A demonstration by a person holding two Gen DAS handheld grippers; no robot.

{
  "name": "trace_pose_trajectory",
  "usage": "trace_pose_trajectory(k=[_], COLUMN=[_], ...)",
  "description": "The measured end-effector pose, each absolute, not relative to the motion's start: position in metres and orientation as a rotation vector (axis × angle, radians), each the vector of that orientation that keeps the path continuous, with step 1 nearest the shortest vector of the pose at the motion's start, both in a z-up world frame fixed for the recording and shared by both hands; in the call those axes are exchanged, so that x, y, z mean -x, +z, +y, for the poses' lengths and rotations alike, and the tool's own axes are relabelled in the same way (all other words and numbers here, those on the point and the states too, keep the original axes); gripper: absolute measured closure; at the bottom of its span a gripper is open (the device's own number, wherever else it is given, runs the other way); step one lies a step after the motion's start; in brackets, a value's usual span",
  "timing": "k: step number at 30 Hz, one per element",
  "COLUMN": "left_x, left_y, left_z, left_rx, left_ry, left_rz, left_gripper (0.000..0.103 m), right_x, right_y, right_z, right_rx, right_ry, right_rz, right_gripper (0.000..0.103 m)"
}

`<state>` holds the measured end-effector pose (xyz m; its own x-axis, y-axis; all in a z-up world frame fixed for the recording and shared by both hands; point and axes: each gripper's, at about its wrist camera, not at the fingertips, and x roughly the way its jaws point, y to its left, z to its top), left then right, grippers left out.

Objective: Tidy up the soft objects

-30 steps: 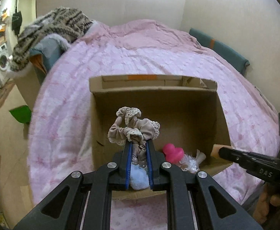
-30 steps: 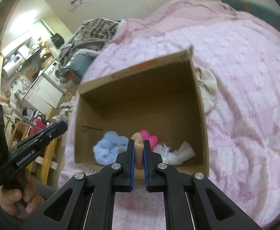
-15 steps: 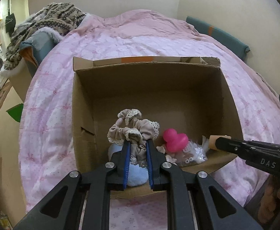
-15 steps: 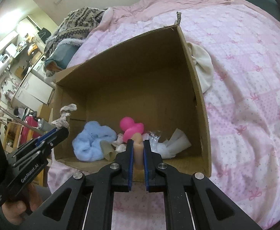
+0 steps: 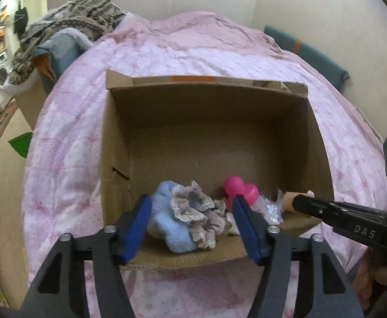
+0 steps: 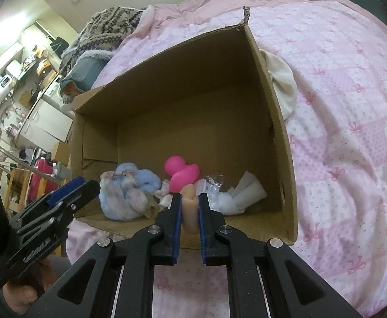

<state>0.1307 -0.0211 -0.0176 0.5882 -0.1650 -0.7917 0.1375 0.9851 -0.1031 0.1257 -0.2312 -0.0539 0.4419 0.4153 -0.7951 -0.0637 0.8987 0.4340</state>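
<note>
**Left wrist view: scrunchie lies in the box, right gripper clamped on a beige piece**

In the left wrist view, a washing machine [image 5: 1, 75] is seen at the far left edge, with a striped knitted blanket [image 5: 71, 18] heaped beside it at the head of a pink bedspread [image 5: 69, 132]. A cardboard box [image 5: 116, 143] is set open on the bedspread. Along its near wall the soft things are gathered: a blue fluffy scrunchie [image 5: 167, 225], a beige lace-trimmed scrunchie [image 5: 193, 209] lying partly on top of it, a pink heart-shaped toy [image 5: 242, 189], and a clear crinkled plastic bag [image 5: 269, 209]. The left gripper [image 5: 190, 225] is held over the near edge; its jaws have just been opening and are spread wide, with the lace-trimmed scrunchie lying loose between the blue pads, touched by neither. At the right, the right gripper [image 5: 303, 202] is seen reaching in from the side.

In the right wrist view, the left gripper [image 6: 79, 188] is seen at the left, held in a hand [image 6: 21, 296]. The right gripper [image 6: 189, 206] is kept narrow, its pads pressed on a beige soft piece [image 6: 189, 206] over the box's near wall. White paper [image 6: 249, 193] lies in the box's right corner, and a cream cloth [image 6: 281, 79] lies just outside the right wall.
</note>
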Motion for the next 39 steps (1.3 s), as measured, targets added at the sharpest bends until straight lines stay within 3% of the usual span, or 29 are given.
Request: trace_pose_trajectory(k=[4,7,9,10,11,12,15,17,21,24,39], left_x=[-0.131,-0.13,-0.128,-0.127,-0.127,-0.125,-0.124,-0.122,-0.116,-0.111,-0.052], left_y=[-0.016,-0.011,-0.007,-0.006,-0.004,-0.002,0.002,0.005,0.018,0.03,0.067], left_z=[-0.02,-0.018,-0.017,-0.016,-0.015,-0.014,-0.01,-0.007,0.0,0.007,0.032], left_rx=[0.025,0.008,-0.008,-0.011,-0.015,-0.02,-0.012,0.003,0.03,0.057,0.07], left_ry=[-0.166,-0.143,-0.124,-0.121,-0.114,-0.098,-0.079,-0.077,-0.085,-0.083,-0.041], left_rz=[0.921,0.904,0.891,0.886,0.879,0.868,0.855,0.85,0.834,0.821,0.747], left_gripper=[0.042,0.042,0.042,0.042,0.042,0.042,0.04,0.032,0.031,0.03,0.003], right_x=[-0.124,-0.123,-0.123,-0.122,-0.121,-0.12,-0.116,-0.114,-0.104,-0.097,-0.048], right_y=[-0.051,-0.049,-0.048,-0.046,-0.044,-0.041,-0.031,-0.024,-0.006,0.005,0.048], right_z=[-0.234,-0.234,-0.234,-0.233,-0.233,-0.232,-0.231,-0.231,-0.234,-0.235,-0.24], right_rx=[-0.382,-0.377,-0.371,-0.364,-0.358,-0.353,-0.328,-0.322,-0.313,-0.289,-0.268], right_ry=[0.306,0.304,0.304,0.303,0.302,0.301,0.29,0.279,0.266,0.255,0.217], right_rz=[1.059,1.051,1.046,1.04,1.03,1.013,0.975,0.944,0.876,0.846,0.733], right_gripper=[0.082,0.081,0.074,0.062,0.042,0.036,0.033,0.028,0.02,0.003,0.0])
